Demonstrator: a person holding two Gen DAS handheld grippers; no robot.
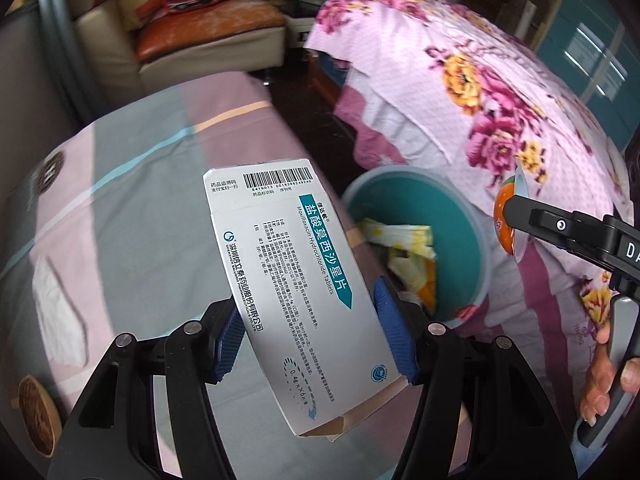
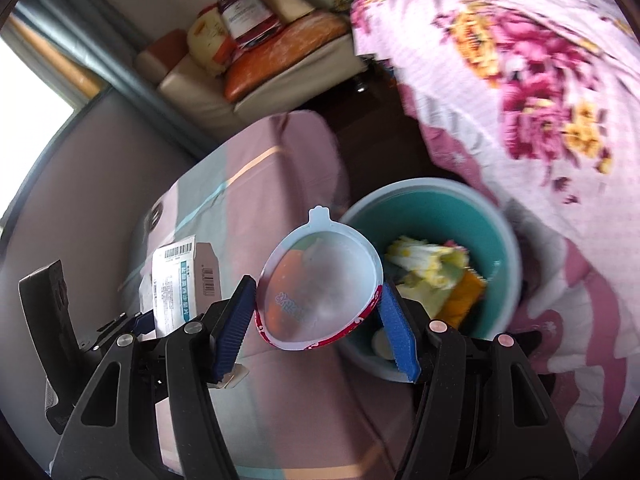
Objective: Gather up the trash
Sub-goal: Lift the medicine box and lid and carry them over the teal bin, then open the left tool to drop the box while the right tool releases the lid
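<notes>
Blue ribbed pads of my left hand-held gripper (image 1: 310, 336) press on both long edges of a white medicine box (image 1: 296, 288), so it is clamped on that carton, which sticks up toward 12 o'clock with the barcode end on top and an open flap at the bottom. My right hand-held gripper (image 2: 318, 322) is closed on an empty clear plastic jelly cup (image 2: 320, 280) with a red printed rim, pads on either side, mouth tilted toward the camera, pull tab at 12 o'clock.

In the left wrist view the teal trash bin (image 1: 468, 216) sits at 2 o'clock from the box, just past it, wedged against a floral quilt (image 1: 480, 92). Crumpled yellow-and-white wrappers (image 1: 404, 248) lie inside. The cup and the right hand-held gripper show at 3 o'clock, beside the bin rim, with fingers (image 1: 600, 380) on its handle lower down.

In the right wrist view the bin is at 2 o'clock, right behind the cup; the box is at 9 o'clock.

Striped pink-grey bed sheet (image 1: 140, 200) lies under both. A white tissue (image 1: 60, 316) lies on it at 9 o'clock in the left view. A cream sofa (image 1: 192, 28) with an orange cushion stands at 11 o'clock, well apart.
</notes>
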